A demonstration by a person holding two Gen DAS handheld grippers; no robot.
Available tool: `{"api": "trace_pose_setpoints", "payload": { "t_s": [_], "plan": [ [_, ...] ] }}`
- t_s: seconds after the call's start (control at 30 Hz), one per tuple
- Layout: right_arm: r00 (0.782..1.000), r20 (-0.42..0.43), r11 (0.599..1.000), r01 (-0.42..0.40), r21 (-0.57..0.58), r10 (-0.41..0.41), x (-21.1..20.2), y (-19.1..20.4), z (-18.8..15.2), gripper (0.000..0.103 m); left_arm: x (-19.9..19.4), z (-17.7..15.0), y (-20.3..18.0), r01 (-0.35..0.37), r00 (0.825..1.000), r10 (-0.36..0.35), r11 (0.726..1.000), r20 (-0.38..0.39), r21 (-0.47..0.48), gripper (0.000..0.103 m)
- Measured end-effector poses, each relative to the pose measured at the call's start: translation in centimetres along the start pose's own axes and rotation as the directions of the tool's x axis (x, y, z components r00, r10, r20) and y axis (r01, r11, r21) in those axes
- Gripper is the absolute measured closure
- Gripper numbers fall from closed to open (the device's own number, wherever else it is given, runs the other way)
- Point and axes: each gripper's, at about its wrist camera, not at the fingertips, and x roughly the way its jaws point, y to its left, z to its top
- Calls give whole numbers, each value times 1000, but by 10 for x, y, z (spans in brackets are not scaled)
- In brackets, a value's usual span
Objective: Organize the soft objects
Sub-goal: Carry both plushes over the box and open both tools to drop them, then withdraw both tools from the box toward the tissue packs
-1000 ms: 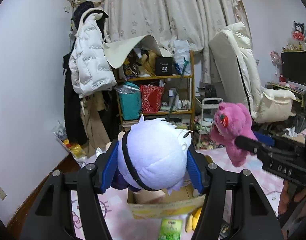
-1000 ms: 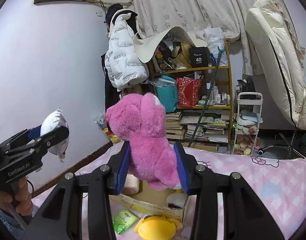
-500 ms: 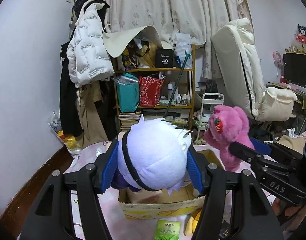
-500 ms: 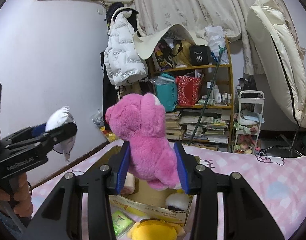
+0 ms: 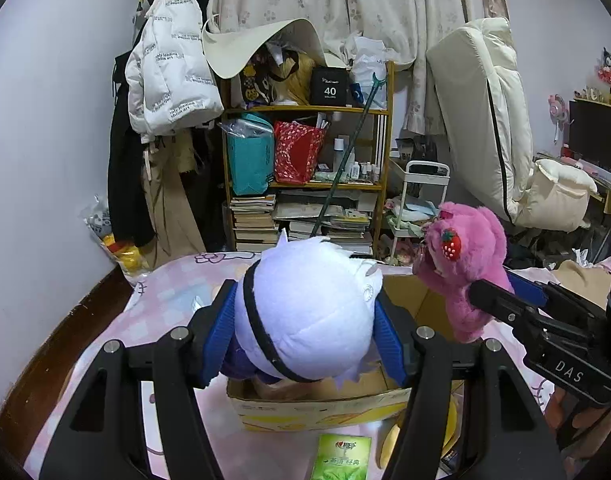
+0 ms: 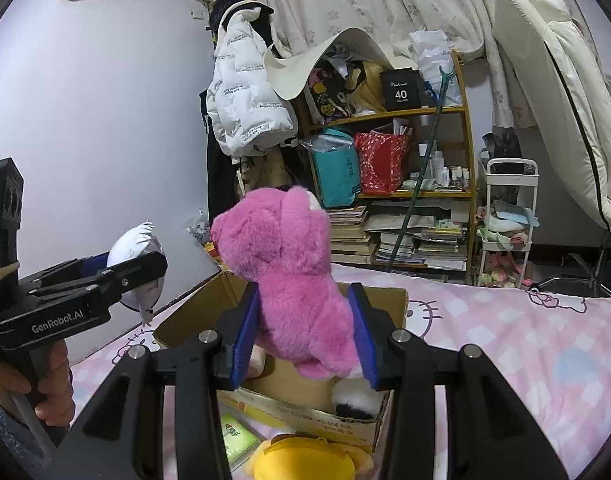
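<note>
Cardboard box [image 6: 345, 414] below, yellow plush [image 6: 305, 460] and green packet [image 5: 341, 458] beside.

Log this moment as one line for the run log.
left tongs: shut on white plush | right tongs: shut on pink bear | both above cardboard box | yellow plush outside box

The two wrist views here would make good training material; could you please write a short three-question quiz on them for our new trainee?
1. True or false: the left gripper holds the pink plush bear.
2. Which gripper holds the white plush doll?
3. What lies just in front of the cardboard box in the right wrist view? A) yellow plush toy B) a red bag C) a book

Key: 1 false, the right gripper holds it; 2 left; 3 A.
</note>
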Motion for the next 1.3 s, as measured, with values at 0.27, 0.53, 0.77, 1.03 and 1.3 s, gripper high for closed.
{"api": "trace_pose_setpoints", "payload": {
  "t_s": [0.27, 0.53, 0.77, 1.03, 1.3],
  "plan": [
    [999, -38, 1000, -9, 16, 10, 12, -9, -9, 56, 19, -6, -4, 17, 998, -16, 1000, -56, 8, 41],
    [996, -85, 999, -11, 45, 15, 24, -18, -16, 59, 42, -20, -8, 27, 992, -25, 1000, -124, 7, 38],
    [992, -122, 997, -20, 75, 29, 29, -24, -21, 59, 53, -27, -10, -42, 985, 47, 998, -164, 39, 22],
    [989, -147, 997, 3, 74, 8, 20, -26, -23, 58, 45, -30, -7, -53, 981, 59, 998, -183, 36, 21],
    [993, -116, 998, 37, 53, -31, -7, -19, -17, 31, 18, -31, -4, -68, 980, 68, 998, -186, 5, 21]
  ]
}}
